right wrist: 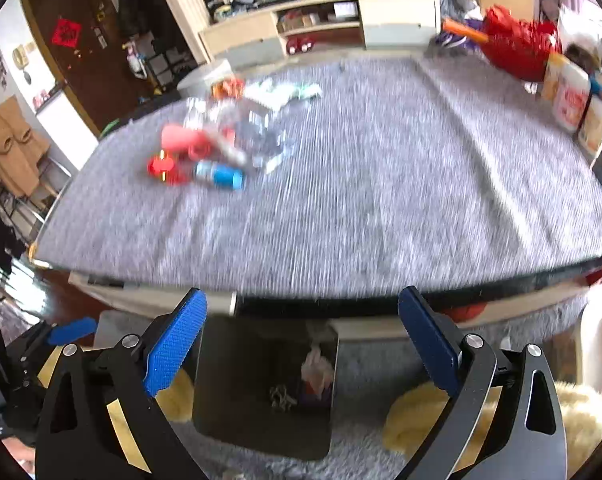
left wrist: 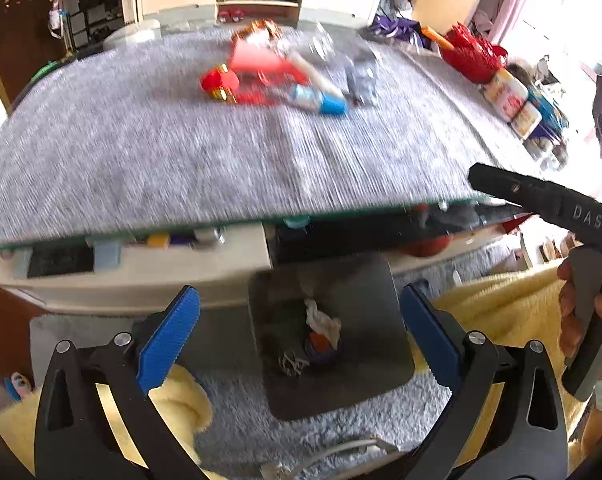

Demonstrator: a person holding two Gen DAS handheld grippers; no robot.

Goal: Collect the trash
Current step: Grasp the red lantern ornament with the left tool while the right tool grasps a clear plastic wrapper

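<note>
The trash still to collect lies in a blurred heap toward the far side of the grey worktop: red pieces, a blue-capped tube, clear wrappers. Below the near edge a dark bin stands on the floor rug with a few scraps already in it. The left gripper and the right gripper both hang over the bin, jaws spread wide with nothing between them, so the step in hand looks like the end of a drop. The next move calls for a reach across the worktop to the heap, and jaws closed on one item apiece. The left view alone shows the other tool's black body and the hand on its trigger at the right edge. The right view alone shows pale crumpled paper behind the heap, and a blue pad of the left gripper low at its left edge.
</note>
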